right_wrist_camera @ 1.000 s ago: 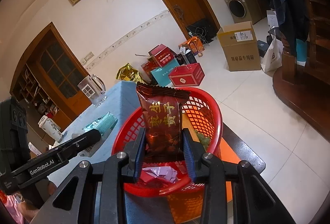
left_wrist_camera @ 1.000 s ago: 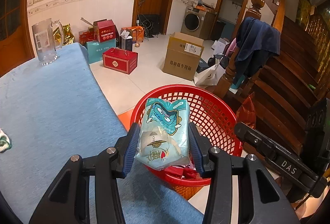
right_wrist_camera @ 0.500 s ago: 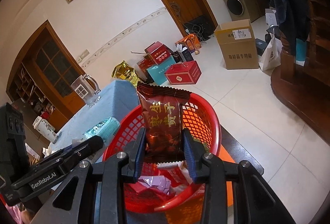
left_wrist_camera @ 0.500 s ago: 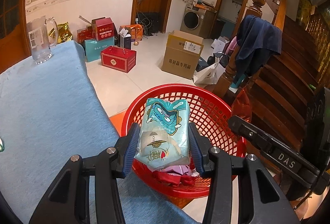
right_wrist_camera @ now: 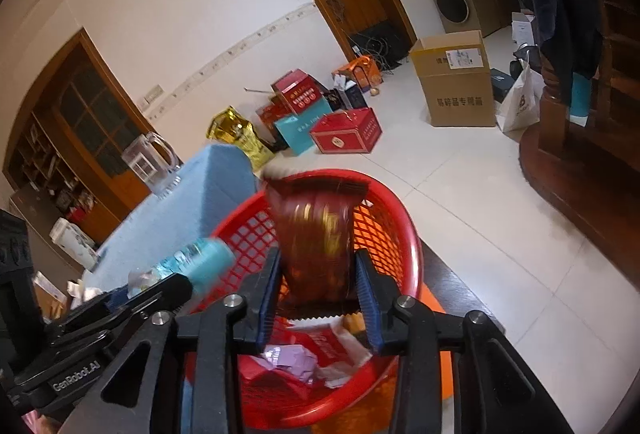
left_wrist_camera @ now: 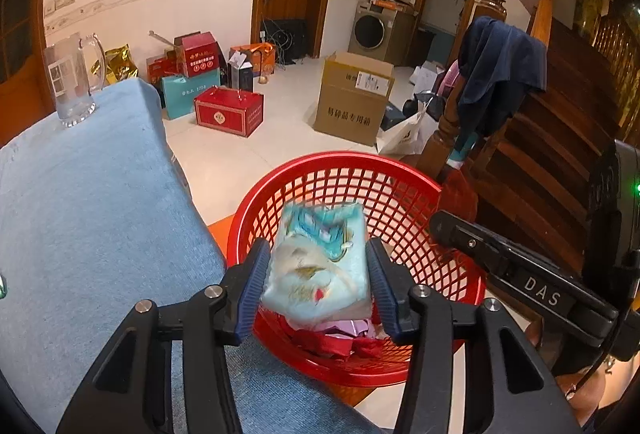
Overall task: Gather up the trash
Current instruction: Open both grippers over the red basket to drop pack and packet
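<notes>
Left wrist view: the left gripper sits over the near rim of a red basket, with a pale blue packet between its fingers.
Left jaws: spread wide. The packet is blurred and small gaps show at both pads, so it looks to be loose and dropping rather than held.
Right wrist view: the right gripper is over the same basket, with a dark brown wrapper standing between its fingers.
Right jaws: also wide. The wrapper is smeared by blur and seems free of the pads; I judge it is falling.
Basket contents: red, pink and white wrappers already lie at the bottom.
Basket position: it sits just beside the edge of a table under a blue cloth, on something orange; its footing is partly hidden.
Risk, packet: it is above the near rim, not the middle, so it could clip the rim and tip out onto the cloth.
Risk, wrapper: it is light and tall, and could catch on a finger or lean over the wall instead of settling inside.
Risk, crowding: both grippers share the one opening and stand near each other, so a hasty pull-back could knock them together or nudge the basket.
Elsewhere: a glass mug stands at the far table end, well apart from the work.
</notes>
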Motion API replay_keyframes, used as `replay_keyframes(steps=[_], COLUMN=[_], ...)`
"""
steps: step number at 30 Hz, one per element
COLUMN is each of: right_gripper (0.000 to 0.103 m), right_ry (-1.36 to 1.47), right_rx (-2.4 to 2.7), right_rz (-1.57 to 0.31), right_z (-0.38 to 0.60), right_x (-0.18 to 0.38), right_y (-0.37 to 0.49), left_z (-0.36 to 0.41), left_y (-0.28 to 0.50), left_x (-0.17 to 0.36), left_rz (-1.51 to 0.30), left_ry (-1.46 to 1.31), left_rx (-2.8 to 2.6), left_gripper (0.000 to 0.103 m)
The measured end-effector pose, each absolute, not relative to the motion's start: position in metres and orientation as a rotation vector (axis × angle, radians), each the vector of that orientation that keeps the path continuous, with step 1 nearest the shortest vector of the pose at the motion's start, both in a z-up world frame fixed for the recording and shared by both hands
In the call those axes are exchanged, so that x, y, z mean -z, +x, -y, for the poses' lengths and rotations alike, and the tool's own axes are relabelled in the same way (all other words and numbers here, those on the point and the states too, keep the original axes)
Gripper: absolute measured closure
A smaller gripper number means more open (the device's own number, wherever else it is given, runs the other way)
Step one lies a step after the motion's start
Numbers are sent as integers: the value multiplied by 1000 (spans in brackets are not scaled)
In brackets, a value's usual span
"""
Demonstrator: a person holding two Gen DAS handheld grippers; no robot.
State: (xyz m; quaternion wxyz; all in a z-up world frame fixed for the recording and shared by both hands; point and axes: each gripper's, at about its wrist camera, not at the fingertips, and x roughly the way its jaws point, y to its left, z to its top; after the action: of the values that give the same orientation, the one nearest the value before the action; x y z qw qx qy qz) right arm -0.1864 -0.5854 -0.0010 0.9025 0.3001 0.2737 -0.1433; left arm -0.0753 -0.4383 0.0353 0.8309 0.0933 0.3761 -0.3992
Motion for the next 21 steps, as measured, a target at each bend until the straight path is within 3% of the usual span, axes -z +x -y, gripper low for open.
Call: replay_keyframes(steps=[3,11,14,17,21], right_gripper=[45,43,36,27,18], right_ry=[626,629,623,595,565], right_rx=[303,315,335,370,434], right_rz=[-568,-531,-516,-497,-486], right_z=[588,580,572,560,540], right_x=[1,-7,-12,-17,-17], right_y=[-186,-202,-211,-222,-240], left_z=[439,433,426,413,396], left_y=[-72,-79,-86,-96,-111], left_x=[-32,-38,-40,-43,-49], left_rz=[-817,-772,-744,-698,-620], left_ry=[194,203,218,235,278], left_rx=[848,830,806,765,695], left_gripper=[46,31,29,18,14])
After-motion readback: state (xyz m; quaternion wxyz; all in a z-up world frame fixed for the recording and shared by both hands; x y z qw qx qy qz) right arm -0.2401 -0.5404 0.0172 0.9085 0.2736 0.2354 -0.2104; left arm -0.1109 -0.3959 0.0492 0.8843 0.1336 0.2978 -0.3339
